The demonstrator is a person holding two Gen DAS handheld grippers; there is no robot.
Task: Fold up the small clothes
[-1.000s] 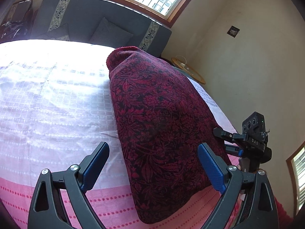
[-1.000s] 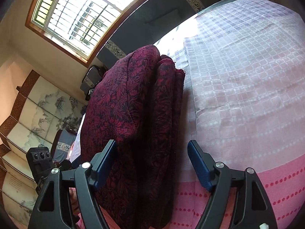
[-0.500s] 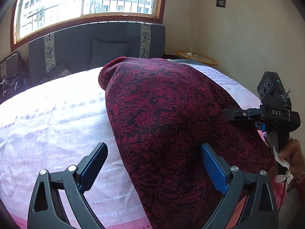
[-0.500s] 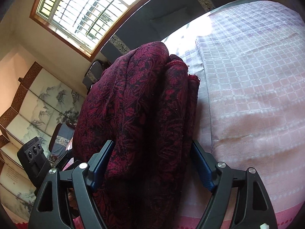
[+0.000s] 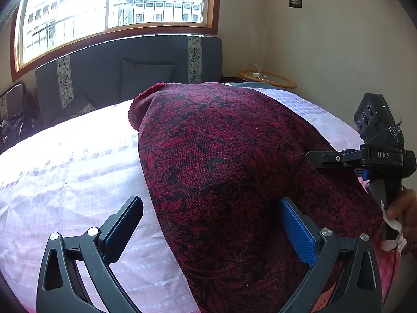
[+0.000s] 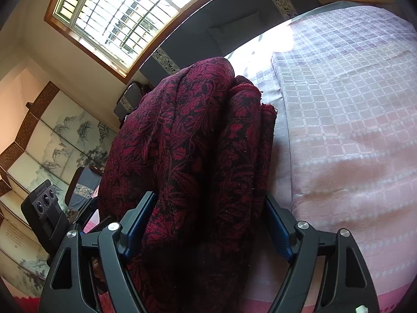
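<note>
Sunlit, the pale checked woven bedspread (image 5: 78, 172) carries a thick folded garment (image 5: 234, 172) of dark red floral knit. My left gripper (image 5: 208, 228) has just been opening; its jaws stand wide, cloth between them. My right gripper (image 6: 206, 221) presses both ribbed blue pads against the bundle's stacked edges.

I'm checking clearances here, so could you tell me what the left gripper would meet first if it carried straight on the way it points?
Most likely the folded red patterned cloth: it already lies between the open fingers of the left gripper, which have just been opening, and fills the line ahead. Depth is hard to judge.
</note>
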